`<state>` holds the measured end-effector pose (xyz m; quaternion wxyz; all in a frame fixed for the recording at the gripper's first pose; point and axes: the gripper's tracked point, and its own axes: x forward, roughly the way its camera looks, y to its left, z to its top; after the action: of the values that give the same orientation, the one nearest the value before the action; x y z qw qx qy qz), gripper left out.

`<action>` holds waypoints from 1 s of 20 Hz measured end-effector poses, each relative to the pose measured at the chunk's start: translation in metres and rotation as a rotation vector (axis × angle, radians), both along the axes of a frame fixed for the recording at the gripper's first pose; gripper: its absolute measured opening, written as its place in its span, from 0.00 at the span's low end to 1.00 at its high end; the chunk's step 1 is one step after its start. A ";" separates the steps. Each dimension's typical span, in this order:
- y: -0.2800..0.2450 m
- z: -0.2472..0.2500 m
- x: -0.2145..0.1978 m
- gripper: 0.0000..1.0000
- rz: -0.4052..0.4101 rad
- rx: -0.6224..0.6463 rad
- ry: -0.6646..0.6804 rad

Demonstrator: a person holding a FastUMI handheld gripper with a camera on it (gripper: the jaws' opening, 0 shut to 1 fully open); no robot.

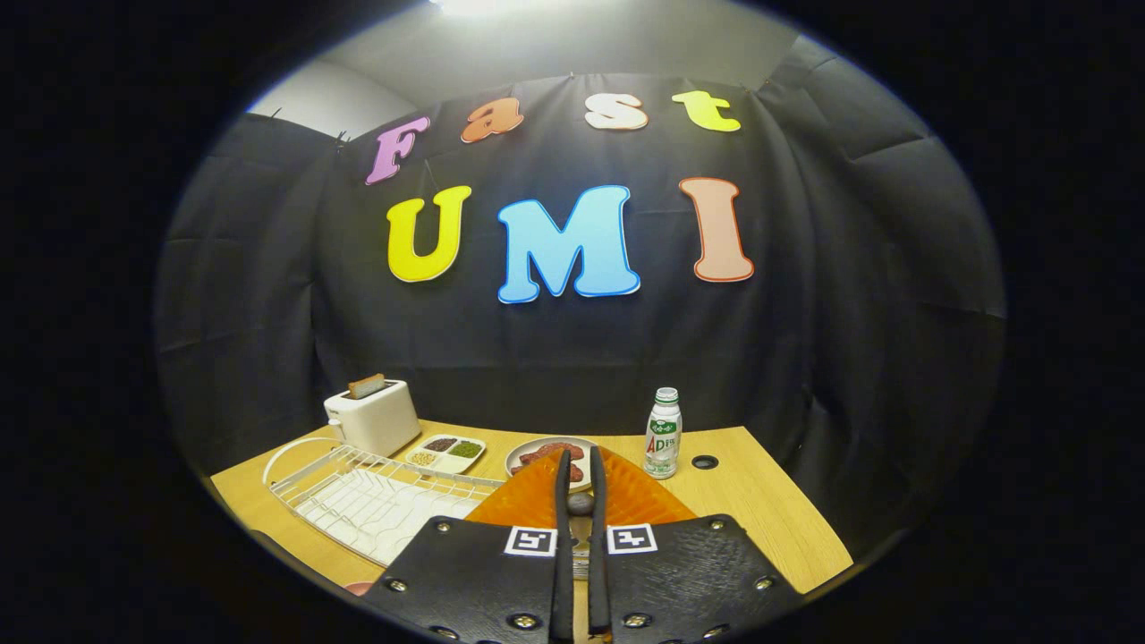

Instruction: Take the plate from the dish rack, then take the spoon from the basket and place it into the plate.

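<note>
An orange ribbed plate (640, 501) is held up above the wooden table (760, 510), spreading to both sides of my fingers. My gripper (580, 458) is shut on it, both fingers pinching it with only a narrow slit between them. The white wire dish rack (358, 496) stands just left of the fingers, lower down on the table, and its slots look empty. A small grey round thing (580, 503) shows in the slit between the fingers; what it is cannot be told.
Beyond the rack stands a white toaster (374, 417) with a slice in it. A sectioned white dish (445, 452), a plate of meat (541, 454) and a small bottle (663, 435) stand along the back. A dark hole (705, 462) lies right of the bottle.
</note>
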<state>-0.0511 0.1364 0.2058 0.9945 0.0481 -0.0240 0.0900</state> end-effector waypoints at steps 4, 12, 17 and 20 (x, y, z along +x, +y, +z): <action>0.008 0.001 -0.035 0.06 0.037 0.013 0.000; 0.052 -0.036 -0.078 0.06 0.176 0.015 0.073; 0.099 -0.061 -0.094 0.06 0.311 -0.009 0.118; 0.132 -0.082 -0.102 0.06 0.405 -0.022 0.142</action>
<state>-0.1529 0.2682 0.1239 0.9558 0.0473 0.0574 0.2846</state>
